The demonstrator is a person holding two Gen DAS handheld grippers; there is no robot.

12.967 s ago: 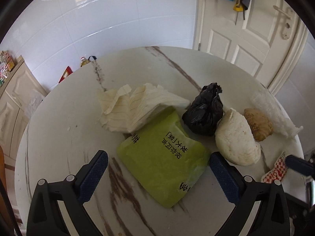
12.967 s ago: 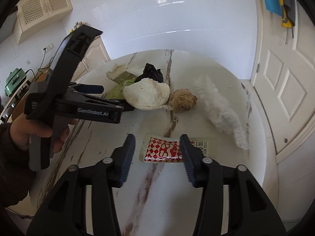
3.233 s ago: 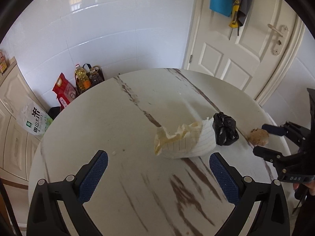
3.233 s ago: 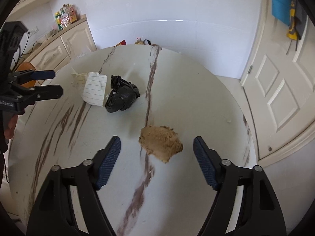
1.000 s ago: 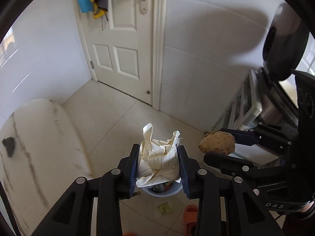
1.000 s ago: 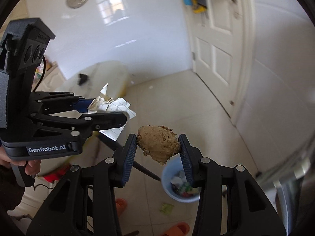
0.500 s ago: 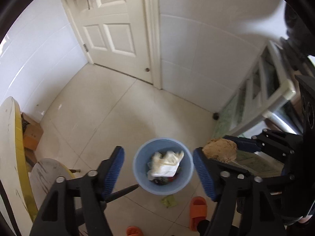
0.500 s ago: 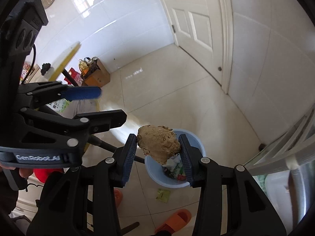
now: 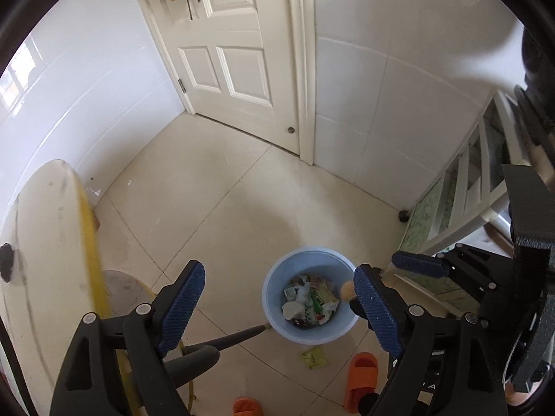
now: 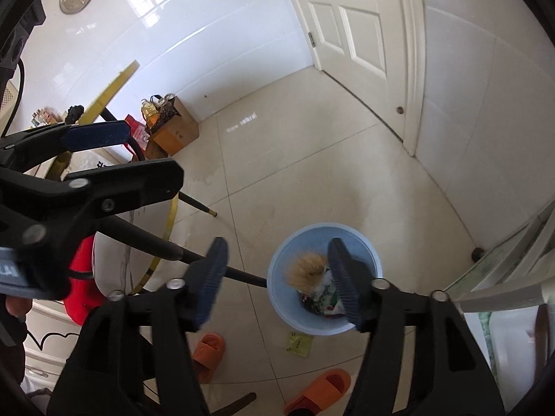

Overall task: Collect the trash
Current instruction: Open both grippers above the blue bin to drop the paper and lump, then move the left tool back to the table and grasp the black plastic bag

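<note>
Both wrist cams high, angled down, sharing blue bin (image 9: pixel 277 324) (image 10: pixel 376 260)

Left tongs (image 9: pixel 279 306) opening, empty, above blue bin (image 9: pixel 277 326) of trash; orange slipper (image 9: pixel 360 378) beside.

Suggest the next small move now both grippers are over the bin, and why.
Probably swing both back toward the table: the black bag is on it. Left gripper is opening, nothing between its pads; right gripper is opening, its brown wad blurred, loose above the blue bin.
</note>
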